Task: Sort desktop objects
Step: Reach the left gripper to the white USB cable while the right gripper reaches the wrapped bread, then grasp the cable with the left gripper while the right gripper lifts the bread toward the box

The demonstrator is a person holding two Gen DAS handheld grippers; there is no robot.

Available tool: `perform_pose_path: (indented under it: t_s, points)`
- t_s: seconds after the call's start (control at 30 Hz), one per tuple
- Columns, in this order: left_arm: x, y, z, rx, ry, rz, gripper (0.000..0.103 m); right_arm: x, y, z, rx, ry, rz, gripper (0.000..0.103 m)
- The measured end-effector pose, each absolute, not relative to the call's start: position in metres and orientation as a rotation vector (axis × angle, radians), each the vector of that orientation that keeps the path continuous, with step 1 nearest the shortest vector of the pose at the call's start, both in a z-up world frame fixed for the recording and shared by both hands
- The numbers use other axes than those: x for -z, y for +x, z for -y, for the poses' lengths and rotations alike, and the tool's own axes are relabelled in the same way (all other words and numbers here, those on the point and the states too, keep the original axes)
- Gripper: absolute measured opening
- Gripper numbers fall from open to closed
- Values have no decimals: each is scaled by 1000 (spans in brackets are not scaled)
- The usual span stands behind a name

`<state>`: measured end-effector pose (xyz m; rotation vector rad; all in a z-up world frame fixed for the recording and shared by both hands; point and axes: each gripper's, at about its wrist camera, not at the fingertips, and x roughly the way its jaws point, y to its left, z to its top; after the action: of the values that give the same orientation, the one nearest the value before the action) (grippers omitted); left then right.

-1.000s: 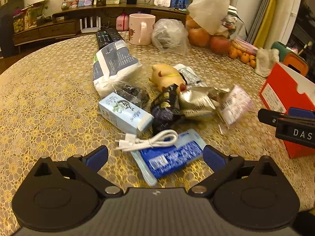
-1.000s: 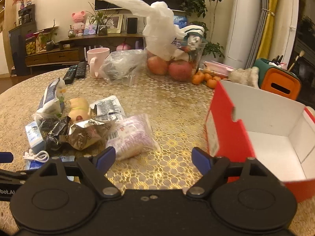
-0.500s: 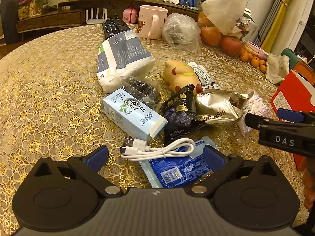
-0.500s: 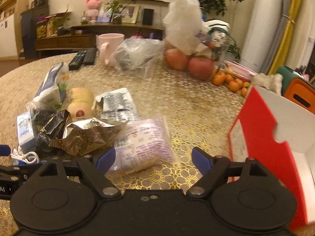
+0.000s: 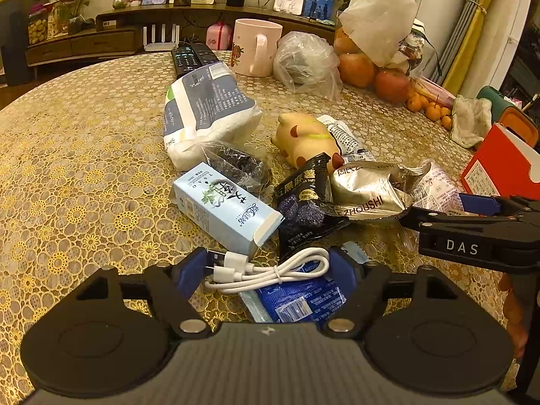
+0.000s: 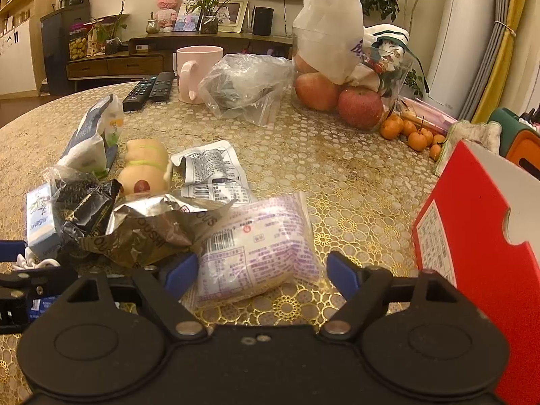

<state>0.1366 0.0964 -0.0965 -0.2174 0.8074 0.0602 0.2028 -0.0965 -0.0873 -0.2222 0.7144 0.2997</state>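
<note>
Cable [image 5: 270, 271] between left tongs [image 5: 268, 271], atop blue packet [image 5: 297, 300].

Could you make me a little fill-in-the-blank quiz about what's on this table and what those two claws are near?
1. The coiled cable between the left claw's fingers is ____ in colour.
2. The pink mug stands beside two black ____.
3. The open box at the right is ____ on the outside.
4. The pale purple packet lies between the ____ claw's fingers.

Missing words: white; remote controls; red; right
</note>
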Motion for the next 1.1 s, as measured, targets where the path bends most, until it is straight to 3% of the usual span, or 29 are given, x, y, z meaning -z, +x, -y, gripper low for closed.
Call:
perform_pose_path:
  t_s: [0.2,0.27,0.43,1.1]
  points:
    - [95,136,-97,-65,-226,-807,75,84,201,99,-307,-206,-714,72]
    - [94,135,-98,-70,-228,-806,75,83,201,101,-315,-199,-717,57]
    - [89,133,-97,-69,-230,-796,74,80,199,105,-318,-178,-724,51]
    - [47,103,-71,-33,-211,-744,74,40,145,136,-312,-151,-698,50]
